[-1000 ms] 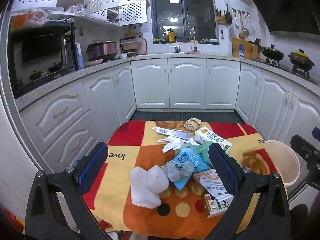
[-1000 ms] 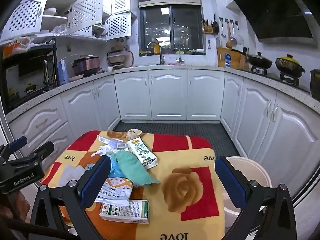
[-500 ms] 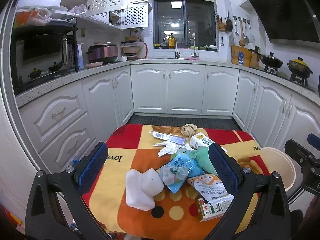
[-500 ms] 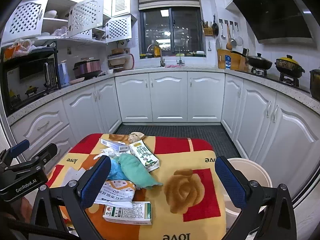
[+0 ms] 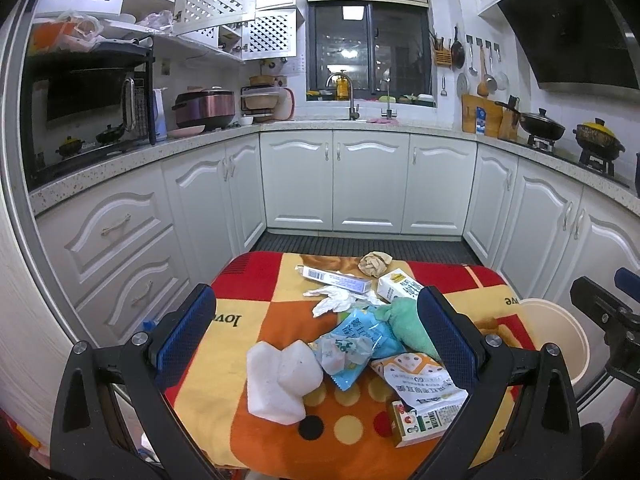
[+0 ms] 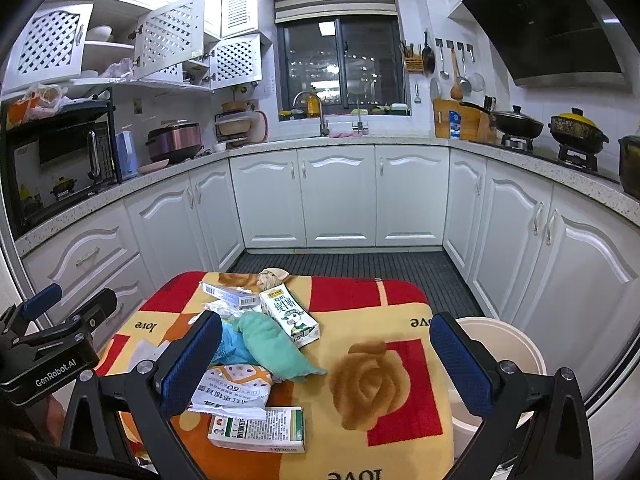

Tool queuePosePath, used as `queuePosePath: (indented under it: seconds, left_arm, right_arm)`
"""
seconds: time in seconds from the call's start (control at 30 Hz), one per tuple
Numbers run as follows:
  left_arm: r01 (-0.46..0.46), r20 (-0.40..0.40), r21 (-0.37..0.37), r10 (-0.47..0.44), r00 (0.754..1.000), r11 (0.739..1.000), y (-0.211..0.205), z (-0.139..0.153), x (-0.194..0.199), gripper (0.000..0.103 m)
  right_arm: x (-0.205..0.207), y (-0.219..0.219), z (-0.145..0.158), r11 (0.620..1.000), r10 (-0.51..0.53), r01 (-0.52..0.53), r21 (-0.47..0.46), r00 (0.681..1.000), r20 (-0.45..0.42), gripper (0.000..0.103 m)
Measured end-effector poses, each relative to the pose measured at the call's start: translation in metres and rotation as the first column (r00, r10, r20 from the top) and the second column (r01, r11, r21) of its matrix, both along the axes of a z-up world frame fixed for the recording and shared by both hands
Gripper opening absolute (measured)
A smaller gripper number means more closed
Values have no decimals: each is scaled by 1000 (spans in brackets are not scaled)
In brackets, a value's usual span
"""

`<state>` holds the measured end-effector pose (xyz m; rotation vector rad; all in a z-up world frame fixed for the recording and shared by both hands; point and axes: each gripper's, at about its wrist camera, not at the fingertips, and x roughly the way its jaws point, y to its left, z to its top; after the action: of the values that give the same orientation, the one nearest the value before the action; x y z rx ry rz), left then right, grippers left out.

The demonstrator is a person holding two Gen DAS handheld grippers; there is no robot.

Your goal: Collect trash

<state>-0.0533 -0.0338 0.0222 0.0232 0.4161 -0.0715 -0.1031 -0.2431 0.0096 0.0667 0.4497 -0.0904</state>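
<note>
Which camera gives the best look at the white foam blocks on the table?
The left wrist view. There the white foam blocks lie unobstructed between the open fingers, on the blanket's near-left side. In the right wrist view only a white sliver shows, mostly hidden behind the right gripper's left finger.

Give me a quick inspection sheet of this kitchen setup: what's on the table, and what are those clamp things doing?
Surface: table under a red, yellow and orange cloth.
Job's things: milk carton, green cloth, blue wrapper, white foam, small carton, tissue, long box, crumpled paper; cream bin beside the table.
Clutter: nothing seen beyond the trash.
Grippers: left hand-held gripper and right hand-held gripper both open, holding nothing.
Cables: nothing seen.
Surroundings: white cabinets, microwave, pots on a stove.
</note>
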Motion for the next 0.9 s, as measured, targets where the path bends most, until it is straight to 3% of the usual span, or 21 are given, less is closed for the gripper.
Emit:
queuePosePath:
  seconds: [0.9]
  left_arm:
    - [11,5,-11,-11,1000,1000,-5,-4,-2,101]
  right_arm:
    - [0,-6,0,1000,-5,5,11,1000,1,103]
